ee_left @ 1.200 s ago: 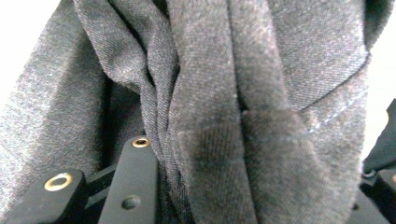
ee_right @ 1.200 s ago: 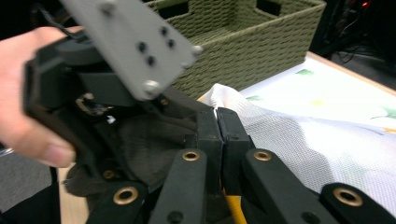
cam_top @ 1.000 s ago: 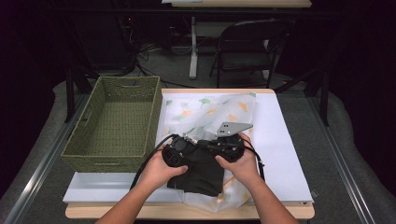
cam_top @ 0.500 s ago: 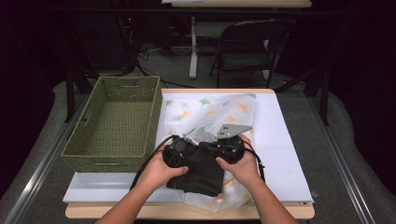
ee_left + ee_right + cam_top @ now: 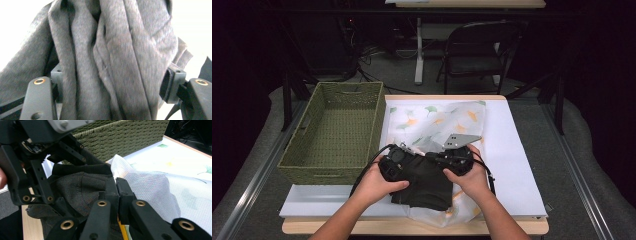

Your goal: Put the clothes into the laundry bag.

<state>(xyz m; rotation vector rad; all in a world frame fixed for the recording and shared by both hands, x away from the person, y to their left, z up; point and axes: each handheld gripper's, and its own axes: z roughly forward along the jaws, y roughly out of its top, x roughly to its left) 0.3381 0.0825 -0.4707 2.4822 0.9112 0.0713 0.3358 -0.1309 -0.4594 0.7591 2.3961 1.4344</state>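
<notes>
A dark grey garment (image 5: 427, 186) lies bunched at the front of the table, partly on a white mesh bag (image 5: 447, 117) printed with green and orange leaves. My left gripper (image 5: 411, 160) is at the garment's left top corner. In the left gripper view its jaws stand wide apart, and folds of the garment (image 5: 112, 50) fill the gap at the left gripper (image 5: 115, 82). My right gripper (image 5: 438, 158) faces it from the right. The right gripper (image 5: 117, 185) is shut on the edge of the mesh bag (image 5: 160, 192), right beside the garment (image 5: 75, 187).
A green woven basket (image 5: 323, 172) stands at the table's left; its wall (image 5: 130, 132) shows beyond the left gripper. A white mat (image 5: 512, 165) covers the tabletop. A folding chair (image 5: 477, 50) and cables are on the floor behind the table.
The left gripper edged to the right and came back a little. The right gripper, garment and bag stay about where they were.
</notes>
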